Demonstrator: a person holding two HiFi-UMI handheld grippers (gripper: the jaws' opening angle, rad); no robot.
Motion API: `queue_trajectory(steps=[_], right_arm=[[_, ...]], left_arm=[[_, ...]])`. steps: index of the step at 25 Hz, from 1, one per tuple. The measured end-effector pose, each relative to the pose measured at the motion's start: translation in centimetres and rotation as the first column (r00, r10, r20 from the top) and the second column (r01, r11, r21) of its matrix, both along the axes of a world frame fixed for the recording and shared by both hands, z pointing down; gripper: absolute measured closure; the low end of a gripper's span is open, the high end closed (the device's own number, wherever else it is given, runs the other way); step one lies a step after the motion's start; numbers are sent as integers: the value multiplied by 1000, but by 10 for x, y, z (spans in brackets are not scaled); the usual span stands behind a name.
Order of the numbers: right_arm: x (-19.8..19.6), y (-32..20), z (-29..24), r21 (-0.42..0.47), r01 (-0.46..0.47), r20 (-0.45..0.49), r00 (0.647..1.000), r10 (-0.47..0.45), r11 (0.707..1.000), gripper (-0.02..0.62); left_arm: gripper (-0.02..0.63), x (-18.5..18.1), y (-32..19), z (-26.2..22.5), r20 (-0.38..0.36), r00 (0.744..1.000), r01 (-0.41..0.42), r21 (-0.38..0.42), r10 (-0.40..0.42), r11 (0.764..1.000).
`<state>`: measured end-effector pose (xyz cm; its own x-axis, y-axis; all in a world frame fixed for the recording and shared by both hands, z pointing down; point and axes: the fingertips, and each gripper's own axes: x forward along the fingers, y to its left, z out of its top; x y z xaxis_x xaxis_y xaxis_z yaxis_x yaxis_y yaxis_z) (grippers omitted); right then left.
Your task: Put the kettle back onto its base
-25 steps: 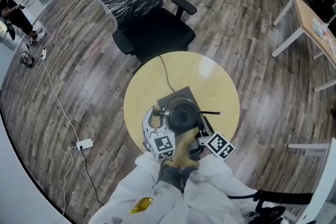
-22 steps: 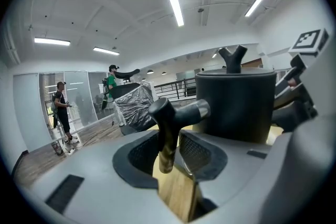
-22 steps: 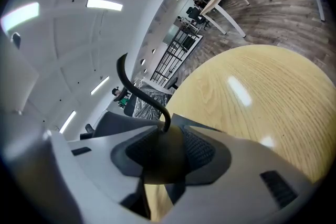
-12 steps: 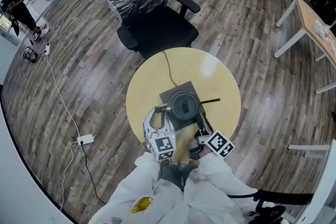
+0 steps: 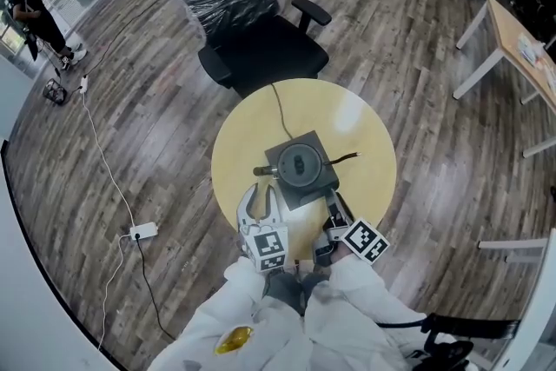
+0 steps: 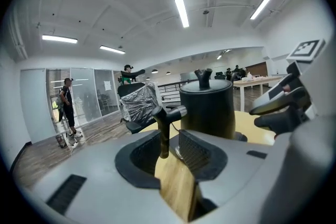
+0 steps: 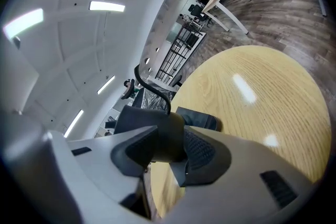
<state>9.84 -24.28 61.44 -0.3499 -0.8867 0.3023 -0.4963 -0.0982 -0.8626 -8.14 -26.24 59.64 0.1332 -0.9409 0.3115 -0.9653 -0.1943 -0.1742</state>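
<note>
White left gripper (image 5: pixel 261 198): jaws standing apart, empty, hovering just before dark grey square base (image 5: pixel 324 186). Black cylindrical kettle (image 5: pixel 301 164): sitting upright on base. Right gripper (image 5: pixel 334 206): jaws gaping, gripping nothing, beside base corner. Judging placement finished; next calling for clean retreat.

Black kettle (image 5: pixel 300 162) upright on sq. base (image 5: pixel 306 192)

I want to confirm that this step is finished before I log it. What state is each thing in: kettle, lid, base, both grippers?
kettle: upright, seated on its base
lid: on, closed
base: flat on the table, carrying the kettle
left gripper: open, clear of the kettle
right gripper: open, clear of the kettle
</note>
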Motion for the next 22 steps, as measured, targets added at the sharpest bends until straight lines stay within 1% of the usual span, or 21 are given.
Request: queue_trajectory(steps=[2,4,7,10,13,15,17,18,19,20,21,22], right_arm=[[-4,3,-9,35,35,-20,999,-34,999,456],[-5,7,-18,71,73,-60,996,-69,995,456],[-6,15,-29,112,128,-131,985,-113,985,456],[-11,24,-49,165,194,-201,966,-159,967,456],[-13,35,-65,213,275,-328,924,-197,938,456],[-13,40,-74,237,329,-423,882,-208,914,456],[-13,44,-82,249,382,-519,828,-210,890,457],[-12,45,-85,247,408,-575,791,-206,879,462],[-11,46,-87,239,434,-637,745,-197,869,491],[-10,47,-90,228,458,-699,692,-183,859,559],[-10,47,-92,217,480,-750,640,-170,850,582],[-11,48,-95,208,499,-784,600,-162,841,583]], left_arm=[[500,-2,10,-15,-52,999,4,39,-2,999],[507,-2,21,-32,-133,991,10,64,-2,998],[603,-2,35,-51,-236,971,31,31,-23,999],[604,3,50,-57,-300,954,-10,-18,4,1000],[604,12,62,-65,-331,942,-70,-42,52,997],[604,20,69,-69,-331,940,-109,-47,87,993],[604,27,73,-72,-319,941,-136,-49,113,989],[604,31,75,-73,-311,943,-143,-52,120,988],[604,34,77,-74,-305,944,-147,-56,123,988],[604,38,80,-76,-303,945,-149,-59,125,987],[604,41,82,-77,-304,944,-152,-61,126,987],[604,43,85,-78,-304,944,-153,-64,126,986]])
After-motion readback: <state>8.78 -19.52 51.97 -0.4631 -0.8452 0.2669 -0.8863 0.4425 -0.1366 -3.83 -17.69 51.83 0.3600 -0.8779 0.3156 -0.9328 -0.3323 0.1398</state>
